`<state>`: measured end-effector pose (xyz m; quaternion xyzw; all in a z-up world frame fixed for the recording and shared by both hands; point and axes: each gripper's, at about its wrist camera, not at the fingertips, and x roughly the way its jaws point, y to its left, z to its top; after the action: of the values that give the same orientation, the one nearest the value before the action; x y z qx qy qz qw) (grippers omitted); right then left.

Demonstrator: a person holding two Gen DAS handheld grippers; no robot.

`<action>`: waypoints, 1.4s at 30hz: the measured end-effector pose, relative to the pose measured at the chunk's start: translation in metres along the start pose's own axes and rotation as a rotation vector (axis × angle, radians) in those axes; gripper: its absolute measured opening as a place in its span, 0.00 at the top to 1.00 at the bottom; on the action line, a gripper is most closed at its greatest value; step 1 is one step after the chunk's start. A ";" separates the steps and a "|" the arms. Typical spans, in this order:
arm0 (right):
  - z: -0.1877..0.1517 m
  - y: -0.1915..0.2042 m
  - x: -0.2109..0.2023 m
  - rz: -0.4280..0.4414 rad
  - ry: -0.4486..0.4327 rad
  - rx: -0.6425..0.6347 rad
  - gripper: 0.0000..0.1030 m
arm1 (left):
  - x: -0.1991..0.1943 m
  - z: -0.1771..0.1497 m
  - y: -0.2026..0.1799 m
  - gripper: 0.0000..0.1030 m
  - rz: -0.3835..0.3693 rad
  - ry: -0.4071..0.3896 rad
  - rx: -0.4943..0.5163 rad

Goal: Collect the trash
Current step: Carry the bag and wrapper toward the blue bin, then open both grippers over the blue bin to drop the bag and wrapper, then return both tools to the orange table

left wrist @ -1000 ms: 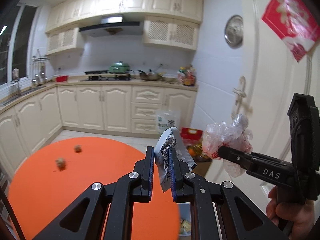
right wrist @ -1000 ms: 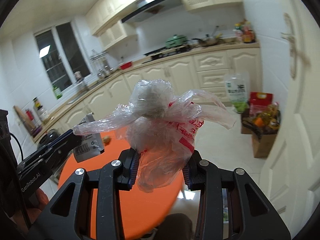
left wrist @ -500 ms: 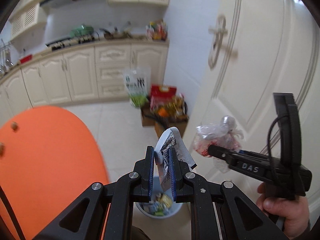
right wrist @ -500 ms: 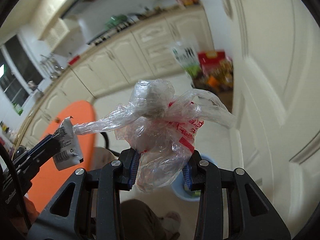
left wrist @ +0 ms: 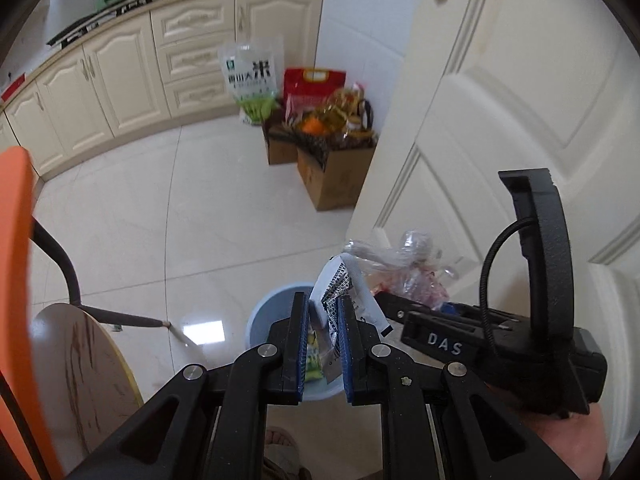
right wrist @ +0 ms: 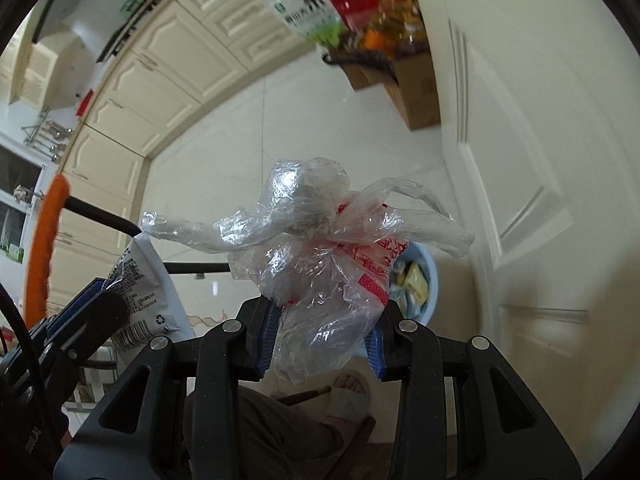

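Trash is in both grippers: the left gripper [left wrist: 323, 344] pinches a printed white wrapper [left wrist: 340, 280], and the right gripper [right wrist: 324, 336] clamps a crumpled clear plastic bag [right wrist: 320, 248] with red print. Both hang over the pale blue bin [left wrist: 264, 312] on the floor (already holding other wrappers), the bag nearer the white door [left wrist: 500, 120]. To drop cleanly, each load should sit squarely above the bin's mouth before its jaws part; the bag's loose tails may cling to the pads, so a wide release seems wise. Around: a wooden stool [left wrist: 80, 360] beside the orange table [left wrist: 16, 240], cardboard boxes [left wrist: 332, 176] of groceries by the door, cream cabinets [left wrist: 132, 72] beyond. Nothing blocks the bin.
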<state>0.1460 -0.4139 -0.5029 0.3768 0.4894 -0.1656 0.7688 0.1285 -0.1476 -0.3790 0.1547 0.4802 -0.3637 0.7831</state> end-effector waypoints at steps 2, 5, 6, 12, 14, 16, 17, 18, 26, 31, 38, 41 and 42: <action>0.001 -0.003 0.012 0.005 0.019 0.010 0.66 | 0.015 0.016 -0.003 0.90 0.001 0.024 -0.006; 0.006 -0.007 0.029 0.007 0.049 0.021 0.66 | 0.047 0.073 -0.010 0.89 0.015 0.066 -0.010; 0.007 -0.008 0.033 0.005 0.055 0.025 0.65 | 0.055 0.082 -0.011 0.88 0.020 0.084 -0.012; 0.010 -0.018 0.052 0.004 0.087 0.068 0.51 | 0.092 0.112 -0.009 0.40 0.073 0.138 -0.037; 0.011 -0.022 0.054 0.001 0.093 0.083 0.46 | 0.099 0.115 -0.009 0.34 0.084 0.150 -0.048; 0.011 -0.024 0.054 -0.003 0.093 0.093 0.37 | 0.101 0.117 -0.010 0.28 0.102 0.147 -0.047; 0.011 -0.025 0.053 -0.004 0.091 0.100 0.34 | 0.096 0.114 -0.011 0.27 0.107 0.141 -0.042; 0.010 -0.026 0.053 -0.008 0.089 0.108 0.26 | 0.094 0.113 -0.013 0.26 0.109 0.135 -0.037; 0.008 -0.027 0.027 -0.125 0.057 0.146 0.00 | 0.065 0.093 -0.018 0.10 0.067 0.069 -0.037; 0.004 -0.014 -0.005 -0.122 0.004 0.124 0.00 | 0.037 0.083 -0.019 0.01 0.016 0.036 -0.034; -0.002 0.018 -0.061 -0.103 -0.099 0.085 0.00 | -0.047 0.056 -0.003 0.01 -0.036 -0.053 -0.022; -0.005 0.039 -0.087 -0.094 -0.150 0.055 0.00 | -0.083 0.045 0.009 0.01 -0.038 -0.119 -0.028; -0.006 0.048 -0.097 -0.092 -0.170 0.043 0.00 | -0.094 0.040 0.014 0.01 -0.037 -0.140 -0.032</action>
<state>0.1268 -0.3884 -0.3990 0.3551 0.4354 -0.2424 0.7910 0.1385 -0.1224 -0.2795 0.1073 0.4330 -0.3804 0.8101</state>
